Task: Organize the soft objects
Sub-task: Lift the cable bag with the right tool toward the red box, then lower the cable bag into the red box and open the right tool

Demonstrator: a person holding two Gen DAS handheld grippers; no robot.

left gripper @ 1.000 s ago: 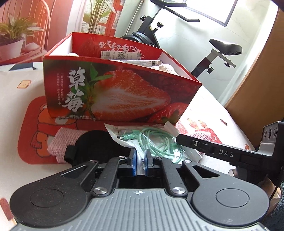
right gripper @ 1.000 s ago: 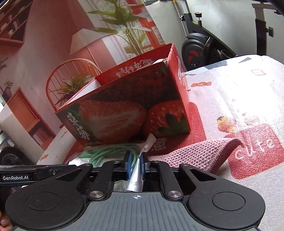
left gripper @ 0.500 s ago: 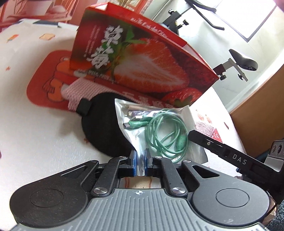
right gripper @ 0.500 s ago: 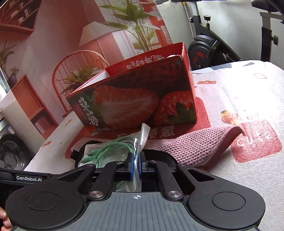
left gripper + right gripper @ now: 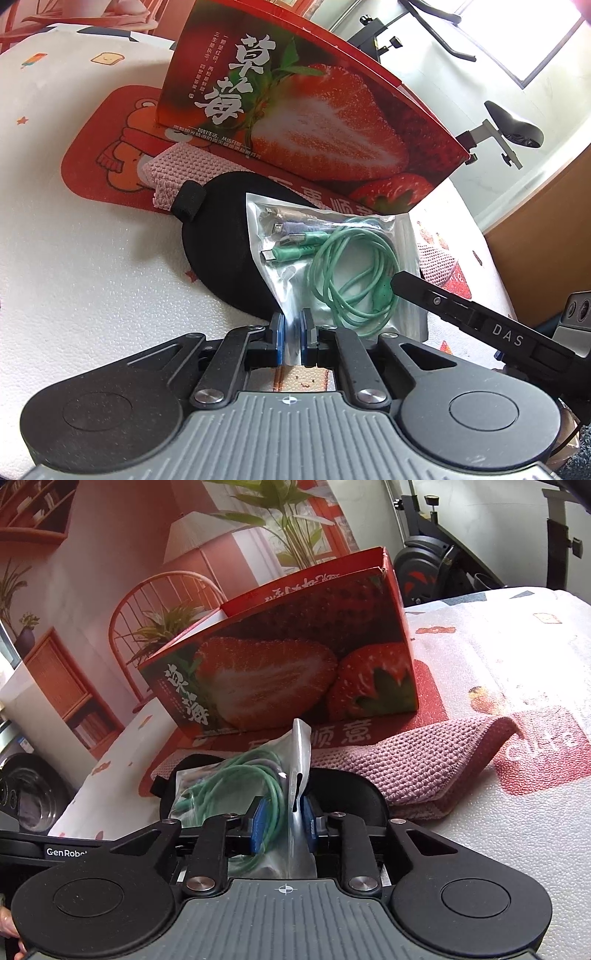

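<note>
The left gripper (image 5: 292, 334) pinches the near edge of the cable bag (image 5: 332, 258), which lies on a black pad (image 5: 221, 251) before the strawberry box (image 5: 314, 122). The right gripper (image 5: 283, 821), fingers parted, straddles the bag's other edge. Next, probably: lift it into the box.

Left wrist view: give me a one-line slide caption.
Left gripper pinches a cable bag lying on a black pad, before the strawberry box.
</note>
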